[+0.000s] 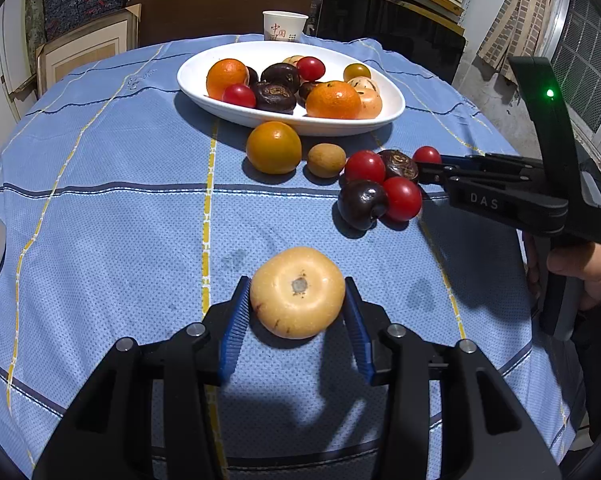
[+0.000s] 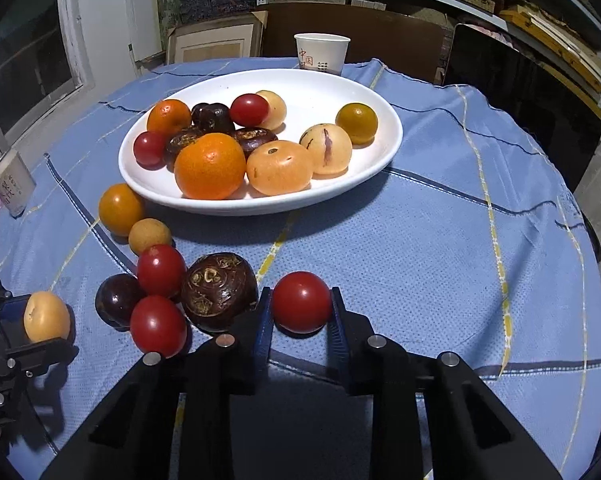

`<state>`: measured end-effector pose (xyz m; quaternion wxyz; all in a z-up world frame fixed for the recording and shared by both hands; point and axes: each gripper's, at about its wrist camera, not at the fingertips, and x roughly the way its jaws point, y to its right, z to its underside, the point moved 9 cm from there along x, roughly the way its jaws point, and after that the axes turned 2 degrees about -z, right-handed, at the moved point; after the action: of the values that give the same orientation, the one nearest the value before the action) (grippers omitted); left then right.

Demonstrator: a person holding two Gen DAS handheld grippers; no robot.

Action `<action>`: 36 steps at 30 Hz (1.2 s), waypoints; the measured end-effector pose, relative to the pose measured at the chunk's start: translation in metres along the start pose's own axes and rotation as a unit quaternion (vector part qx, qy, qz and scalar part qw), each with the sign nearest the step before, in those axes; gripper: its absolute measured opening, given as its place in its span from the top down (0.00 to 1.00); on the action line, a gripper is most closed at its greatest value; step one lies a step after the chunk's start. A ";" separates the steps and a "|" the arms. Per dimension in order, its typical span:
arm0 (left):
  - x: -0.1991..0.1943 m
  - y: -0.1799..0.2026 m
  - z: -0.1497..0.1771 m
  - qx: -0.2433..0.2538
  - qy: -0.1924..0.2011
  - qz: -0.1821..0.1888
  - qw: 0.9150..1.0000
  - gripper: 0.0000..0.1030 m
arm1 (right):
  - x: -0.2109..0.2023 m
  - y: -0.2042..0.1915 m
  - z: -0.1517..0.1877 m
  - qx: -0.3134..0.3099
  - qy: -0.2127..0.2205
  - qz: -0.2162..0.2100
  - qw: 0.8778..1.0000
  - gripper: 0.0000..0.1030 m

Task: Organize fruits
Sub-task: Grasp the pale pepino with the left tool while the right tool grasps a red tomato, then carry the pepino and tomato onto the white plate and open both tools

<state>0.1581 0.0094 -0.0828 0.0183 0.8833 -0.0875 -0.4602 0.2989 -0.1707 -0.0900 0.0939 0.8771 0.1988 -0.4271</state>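
The right gripper (image 2: pixel 302 306) has its blue-padded fingers (image 2: pixel 263 322) pressed on either side of a small round red tomato (image 2: pixel 301 302), which sits on the blue checked cloth of the worktop (image 2: pixel 440 248), just right of a dark brown knobbly water chestnut (image 2: pixel 219 290) that nearly touches the left finger. The wide white oval ceramic dish (image 2: pixel 380 160), already holding oranges, tomatoes and pale fruits, lies straight ahead of those fingers and a little to their left, with bare cloth between; I judge the carry to be a short lift forward over the near rim.

The left gripper (image 1: pixel 298 306) holds a flattened pale yellow fruit (image 1: pixel 297 292) between its fingers at a narrow-to-middling spread, stem dimple facing up. From it the dish lies ahead, well apart, beyond the loose fruits. The right hand is the nearer of the two.
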 end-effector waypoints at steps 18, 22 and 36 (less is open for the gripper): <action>-0.030 -0.004 -0.009 -0.017 0.019 -0.032 0.999 0.58 | -0.087 0.006 0.032 0.023 0.050 0.002 0.998 0.73; -0.049 -0.006 -0.033 -0.006 0.040 -0.040 0.998 0.58 | -0.098 0.005 0.018 0.024 0.069 -0.005 0.997 0.73; -0.018 -0.016 -0.160 -0.005 0.070 -0.040 0.997 0.59 | -0.071 -0.004 -0.090 0.012 0.096 -0.027 0.995 0.73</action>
<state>0.2807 0.0207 0.0223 0.0108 0.9162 -0.0482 -0.3977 0.3217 -0.1560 0.0209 0.0527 0.9093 0.2255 -0.3459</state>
